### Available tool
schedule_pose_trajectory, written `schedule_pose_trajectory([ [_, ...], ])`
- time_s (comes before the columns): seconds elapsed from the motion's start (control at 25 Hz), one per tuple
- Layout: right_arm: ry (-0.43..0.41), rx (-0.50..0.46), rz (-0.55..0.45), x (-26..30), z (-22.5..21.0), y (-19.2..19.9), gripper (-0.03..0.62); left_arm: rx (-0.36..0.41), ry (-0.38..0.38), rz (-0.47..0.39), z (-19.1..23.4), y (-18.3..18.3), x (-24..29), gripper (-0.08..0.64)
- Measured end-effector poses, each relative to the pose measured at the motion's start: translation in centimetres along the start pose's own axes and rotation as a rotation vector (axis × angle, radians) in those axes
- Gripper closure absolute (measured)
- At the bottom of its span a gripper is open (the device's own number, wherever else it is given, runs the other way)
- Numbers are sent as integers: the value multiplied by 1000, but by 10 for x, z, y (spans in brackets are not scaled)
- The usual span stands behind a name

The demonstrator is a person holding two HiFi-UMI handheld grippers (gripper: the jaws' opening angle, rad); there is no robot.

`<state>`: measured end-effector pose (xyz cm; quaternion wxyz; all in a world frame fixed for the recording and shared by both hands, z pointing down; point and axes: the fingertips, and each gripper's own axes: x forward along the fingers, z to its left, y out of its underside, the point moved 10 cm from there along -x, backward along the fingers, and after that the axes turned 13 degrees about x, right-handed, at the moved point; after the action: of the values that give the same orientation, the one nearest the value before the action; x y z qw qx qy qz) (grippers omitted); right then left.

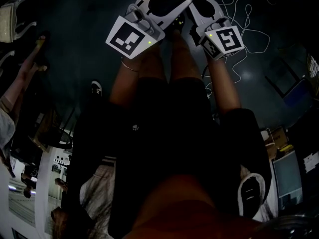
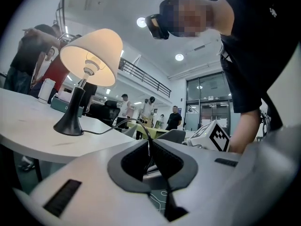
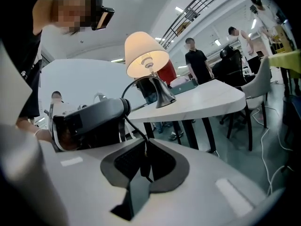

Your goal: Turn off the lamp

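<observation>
The lamp [image 2: 89, 55] is lit, its cream shade glowing above a black stem and base on the white table [image 2: 28, 131]. It also shows in the right gripper view as the lamp [image 3: 146, 53] on the table [image 3: 211, 98]. A black cord [image 2: 117, 125] runs from the base off the table edge. My left gripper [image 2: 149, 144] is shut on this cord. My right gripper [image 3: 143, 145] is shut on the cord [image 3: 128, 92] too, close beside the left one. In the dark head view the left gripper [image 1: 183, 3] and right gripper [image 1: 194, 0] meet tip to tip.
Several people stand in the room behind the table. A white cup [image 2: 44, 89] and a green box [image 2: 61, 105] sit on the table's far side. A chair [image 3: 261, 86] stands at the right, and loose cables [image 1: 244, 14] lie on the dark floor.
</observation>
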<state>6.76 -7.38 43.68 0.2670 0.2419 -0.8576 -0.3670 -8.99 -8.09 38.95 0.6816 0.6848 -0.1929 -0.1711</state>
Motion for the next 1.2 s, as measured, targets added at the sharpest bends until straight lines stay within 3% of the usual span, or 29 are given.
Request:
schedule_pose_trajectory([
  [0.2,3,52,3,-4,-1,5,569,45,26,34,-3,6,-7,531],
  [0.36,-1,135,-58,-10,-6,2,577,35,20,63,-4,15,-13,528],
  [0.68,-16,185,-103,-21,-11,-7,578,27,22,164,-6,50,-22,523],
  [1.2,-68,273,-152,-36,-10,-14,580,-10,2,225,-15,88,-15,509],
])
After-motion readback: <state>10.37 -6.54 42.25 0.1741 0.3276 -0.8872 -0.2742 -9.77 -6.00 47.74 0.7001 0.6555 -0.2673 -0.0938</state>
